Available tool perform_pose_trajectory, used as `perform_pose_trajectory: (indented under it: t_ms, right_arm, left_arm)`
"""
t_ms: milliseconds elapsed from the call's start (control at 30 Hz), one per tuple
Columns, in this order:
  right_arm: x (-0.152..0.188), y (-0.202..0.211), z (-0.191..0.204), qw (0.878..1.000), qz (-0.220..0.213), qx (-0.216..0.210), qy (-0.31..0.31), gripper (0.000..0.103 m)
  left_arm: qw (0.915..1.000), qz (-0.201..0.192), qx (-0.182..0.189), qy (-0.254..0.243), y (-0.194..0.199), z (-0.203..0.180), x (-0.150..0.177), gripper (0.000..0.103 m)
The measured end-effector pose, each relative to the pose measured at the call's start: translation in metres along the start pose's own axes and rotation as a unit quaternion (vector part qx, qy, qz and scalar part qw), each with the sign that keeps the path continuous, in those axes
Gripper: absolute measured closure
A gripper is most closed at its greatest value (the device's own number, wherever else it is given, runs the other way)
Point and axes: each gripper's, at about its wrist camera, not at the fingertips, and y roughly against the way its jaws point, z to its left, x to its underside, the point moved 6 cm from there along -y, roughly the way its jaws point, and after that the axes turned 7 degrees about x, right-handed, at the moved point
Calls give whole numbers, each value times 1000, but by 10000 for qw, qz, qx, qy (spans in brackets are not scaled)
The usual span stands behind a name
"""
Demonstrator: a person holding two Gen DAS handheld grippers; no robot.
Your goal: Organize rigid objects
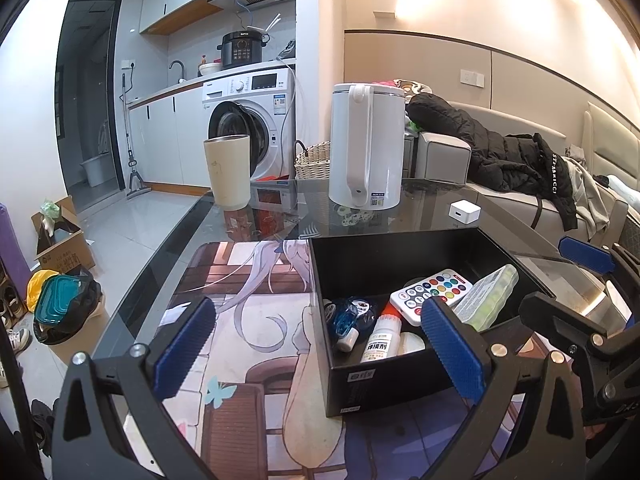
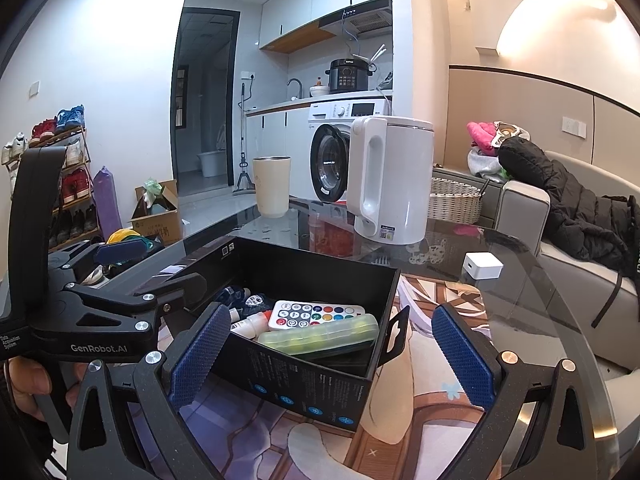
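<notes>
A: Scanning left to right: the cream tumbler (image 1: 227,172) and white kettle (image 1: 366,146) stand upright at the far edge of the glass surface (image 1: 180,232), well apart from the black box (image 1: 400,376). The left hand-held gripper (image 1: 320,350) is spread wide and holds nothing. The right hand-held gripper (image 2: 332,354) is likewise spread and empty, with the box's near corner between its pads.

B: Where are the task items?

A: Inside the box: a blue-capped item (image 1: 346,318), a white bottle (image 1: 380,340), the remote (image 2: 316,314) and the green pill case (image 2: 320,336). Only the small white cube (image 2: 483,266) lies loose, on the surface to the right of the box.

B: Recommended procedure?

A: Probably the cube goes in next. Approach with the right unit from above, close across two flat faces, lift clear of the box wall, then lower it into a free gap. Steady the box with the left unit if it slides on the mat (image 1: 256,320).

B: Limits of view?

A: Box floor under the pill case is hidden. Bottle label is only partly legible. The blue-capped item cannot be identified.
</notes>
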Motion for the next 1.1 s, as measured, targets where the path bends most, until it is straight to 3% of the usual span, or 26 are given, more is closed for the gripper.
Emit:
perform_pose_trajectory:
  t_ms: [1100]
  right_arm:
    - [1,0,1,10000,7,-7,14,1]
  left_arm:
    - [10000,1,21,-1,0,-1,-3,0]
